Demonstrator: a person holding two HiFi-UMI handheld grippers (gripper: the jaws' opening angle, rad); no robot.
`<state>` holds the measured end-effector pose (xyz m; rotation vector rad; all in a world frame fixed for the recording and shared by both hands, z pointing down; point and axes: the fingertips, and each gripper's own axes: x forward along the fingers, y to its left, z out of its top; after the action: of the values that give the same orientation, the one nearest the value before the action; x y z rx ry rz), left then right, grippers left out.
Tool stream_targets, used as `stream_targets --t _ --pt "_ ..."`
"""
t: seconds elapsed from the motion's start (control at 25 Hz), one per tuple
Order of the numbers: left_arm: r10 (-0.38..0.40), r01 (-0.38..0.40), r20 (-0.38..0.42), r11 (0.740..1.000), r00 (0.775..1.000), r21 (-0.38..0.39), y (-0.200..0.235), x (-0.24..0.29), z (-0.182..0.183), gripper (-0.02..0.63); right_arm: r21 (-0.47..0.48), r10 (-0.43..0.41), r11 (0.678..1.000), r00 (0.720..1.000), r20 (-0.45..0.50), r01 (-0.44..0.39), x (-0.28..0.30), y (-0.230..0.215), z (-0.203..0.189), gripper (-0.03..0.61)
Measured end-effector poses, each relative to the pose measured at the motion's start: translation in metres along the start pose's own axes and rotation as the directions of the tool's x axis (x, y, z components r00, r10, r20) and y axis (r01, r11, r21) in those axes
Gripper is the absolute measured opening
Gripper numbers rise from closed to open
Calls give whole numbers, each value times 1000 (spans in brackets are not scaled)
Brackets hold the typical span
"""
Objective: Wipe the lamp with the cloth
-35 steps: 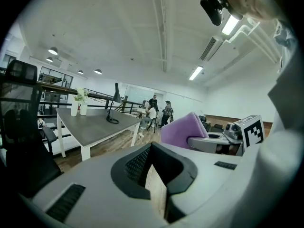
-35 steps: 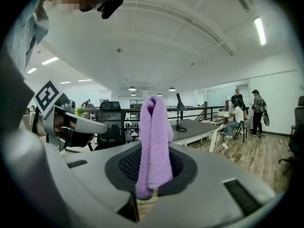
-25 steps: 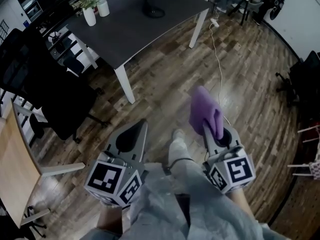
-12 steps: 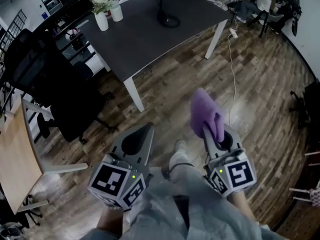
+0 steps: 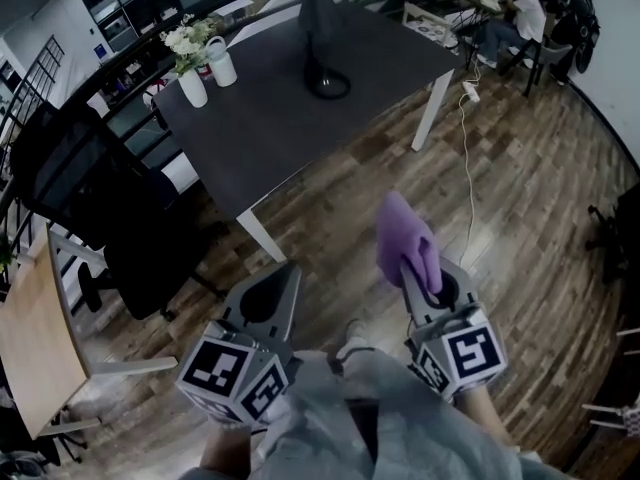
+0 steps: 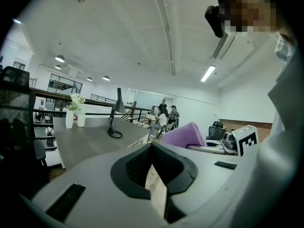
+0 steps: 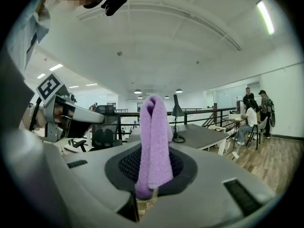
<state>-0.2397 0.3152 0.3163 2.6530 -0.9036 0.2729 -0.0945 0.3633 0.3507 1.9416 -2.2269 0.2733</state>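
The black desk lamp (image 5: 318, 38) stands on a dark grey table (image 5: 270, 128) far ahead of both grippers; it also shows in the left gripper view as lamp (image 6: 115, 120) and in the right gripper view as lamp (image 7: 177, 122). A purple cloth (image 5: 405, 238) sticks up from my right gripper (image 5: 413, 266), which is shut on it; the cloth (image 7: 154, 137) hangs folded over the jaws. My left gripper (image 5: 283, 273) is held low beside it, shut and holding nothing. Both grippers are above the wooden floor, short of the table.
A white vase with flowers (image 5: 190, 80) and a white jug (image 5: 222, 66) stand on the table's left end. A black office chair (image 5: 110, 218) is at the left, next to a light wooden desk (image 5: 30, 338). A white cable (image 5: 470, 158) runs across the floor. People sit at a far desk (image 5: 510, 18).
The table and lamp have slid down and nearer in the head view, so more of the lamp shows. Both grippers keep their pose, the cloth still held.
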Motion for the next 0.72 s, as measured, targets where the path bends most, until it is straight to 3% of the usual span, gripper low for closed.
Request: stream_targets --t 0.36,0.72 --pt "71 -71 16 997 997 11 1 58 16 12 3 39 999 999 9 -39 41 -60 6 51" --pt "112 -112 10 994 994 14 0 82 18 12 -1 60 998 998 -13 -60 59 -91 0 51"
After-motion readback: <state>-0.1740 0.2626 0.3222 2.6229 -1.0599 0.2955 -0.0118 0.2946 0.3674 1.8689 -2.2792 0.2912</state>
